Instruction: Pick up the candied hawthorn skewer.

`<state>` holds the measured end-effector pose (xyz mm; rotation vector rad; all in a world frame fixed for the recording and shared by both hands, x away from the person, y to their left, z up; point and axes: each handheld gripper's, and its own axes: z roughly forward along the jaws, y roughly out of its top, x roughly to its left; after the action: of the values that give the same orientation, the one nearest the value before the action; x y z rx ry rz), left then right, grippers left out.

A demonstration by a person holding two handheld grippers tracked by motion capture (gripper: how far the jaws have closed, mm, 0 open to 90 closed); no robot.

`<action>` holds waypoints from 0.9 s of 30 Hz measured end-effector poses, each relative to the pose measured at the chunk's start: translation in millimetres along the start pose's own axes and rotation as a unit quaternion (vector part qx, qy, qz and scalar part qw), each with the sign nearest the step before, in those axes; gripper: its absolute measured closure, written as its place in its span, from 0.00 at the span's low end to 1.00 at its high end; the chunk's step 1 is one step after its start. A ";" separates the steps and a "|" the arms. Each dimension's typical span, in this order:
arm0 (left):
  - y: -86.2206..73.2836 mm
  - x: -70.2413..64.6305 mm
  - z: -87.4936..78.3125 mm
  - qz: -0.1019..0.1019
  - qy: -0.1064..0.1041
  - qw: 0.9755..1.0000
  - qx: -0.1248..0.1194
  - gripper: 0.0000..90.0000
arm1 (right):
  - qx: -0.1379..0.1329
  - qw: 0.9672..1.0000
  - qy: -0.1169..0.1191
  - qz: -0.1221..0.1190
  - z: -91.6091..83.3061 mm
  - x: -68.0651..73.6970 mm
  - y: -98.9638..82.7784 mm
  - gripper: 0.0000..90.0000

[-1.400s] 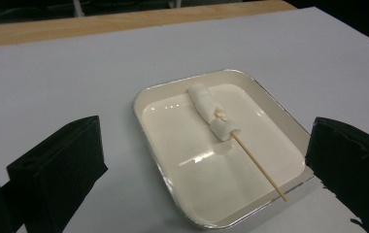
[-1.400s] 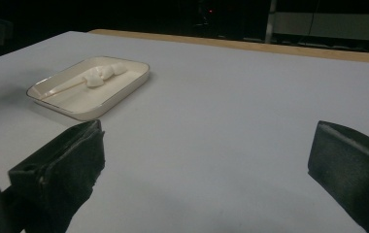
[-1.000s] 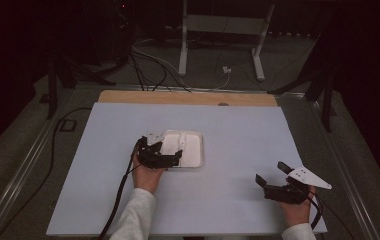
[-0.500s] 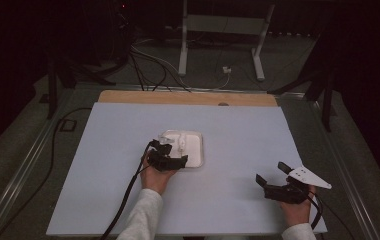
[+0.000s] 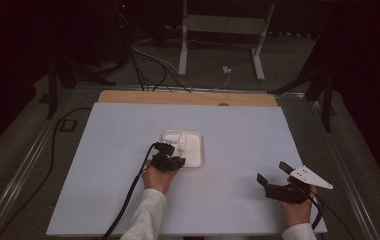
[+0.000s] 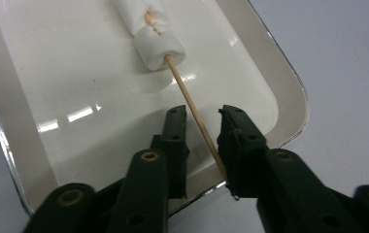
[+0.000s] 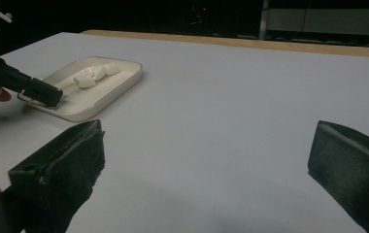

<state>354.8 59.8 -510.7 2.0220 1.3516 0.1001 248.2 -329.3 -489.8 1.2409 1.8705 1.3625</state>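
A dark room with cables on the floor and a metal stand [image 5: 223, 30] at the back surrounds the pale surface [image 5: 103, 175], which has a wooden strip along its far edge. In the high view a white tray [image 5: 194, 150] sits near the middle, and the left tongs [image 5: 174, 156] reach over its near left corner; what lies in the tray is a small white blur there, and the jaws' gap is too small to read. The right tongs [image 5: 274, 174] rest well apart from the tray near the surface's right front, jaws spread wide with nothing between them. The left gripper view makes the tray's [image 6: 289, 82] contents plain: a skewer [image 6: 192, 107] runs through marshmallows [image 6: 158, 46], the farther one cut off by the top edge. The left tongs [image 6: 203, 116] have just been closing and stand narrow, the skewer between the jaws; it touches the right jaw lower down, but a gap remains at the left jaw, so it is not clamped. In the right gripper view the right tongs [image 7: 207, 133] gape over bare surface [image 7: 231, 97]; farther off, the tray [image 7: 119, 80] holds the marshmallows [image 7: 92, 75], and the left tongs [image 7: 44, 92] dip in at its near end, their grip hidden at that angle.
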 end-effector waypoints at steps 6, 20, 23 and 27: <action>0.6 1.5 0.0 -0.013 0.007 1.000 0.005 0.98 | 0.000 1.000 0.000 0.001 0.1 -0.1 -0.2 0.00; 0.8 3.8 -3.4 -0.024 -0.026 0.999 -0.007 1.00 | 0.002 1.000 0.001 0.001 0.4 -0.2 -0.7 0.00; 1.1 3.6 -7.8 -0.021 -0.029 0.999 -0.015 1.00 | 0.002 1.000 0.002 0.001 0.5 -0.1 -0.7 0.00; 1.3 3.0 -16.1 -0.016 -0.033 0.999 -0.031 1.00 | 0.005 1.000 0.002 0.000 1.0 0.0 -1.0 0.00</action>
<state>350.3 70.1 -498.6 1.9350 1.3229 0.0602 248.6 -328.9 -491.2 1.2436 1.8815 1.3591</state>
